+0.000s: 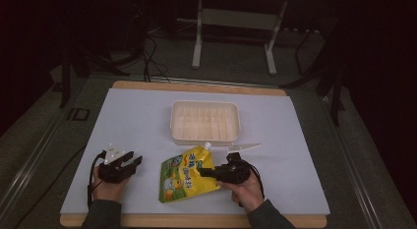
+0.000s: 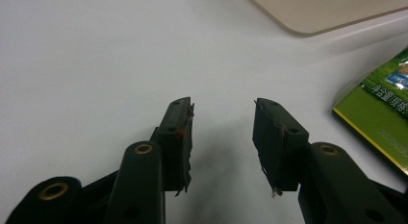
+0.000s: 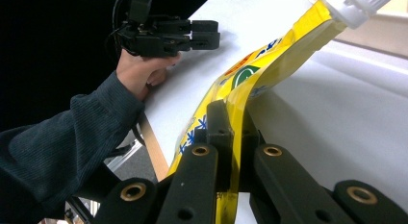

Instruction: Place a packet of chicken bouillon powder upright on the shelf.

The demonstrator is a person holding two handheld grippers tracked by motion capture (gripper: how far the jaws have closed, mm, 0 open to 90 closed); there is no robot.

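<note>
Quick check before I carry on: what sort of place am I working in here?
Probably a lab or recording bench, not a kitchen: a white sheet covers a wooden tabletop, loose cables trail across the carpeted floor, and a metal stand rises behind in a dark room.

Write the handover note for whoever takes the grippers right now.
Left gripper: open, nothing between its jaws, low over the white mat, left of the pouch.
Right gripper: shut on the yellow spouted pouch, pinching it at its right edge; in the right gripper view the pouch is lifted off the mat at that edge.
Cream tray: past the pouch at mid-table, nothing visible in it.
Done: pouch gripped and partly raised.
Left: probably carrying the pouch to the tray and releasing it.
</note>
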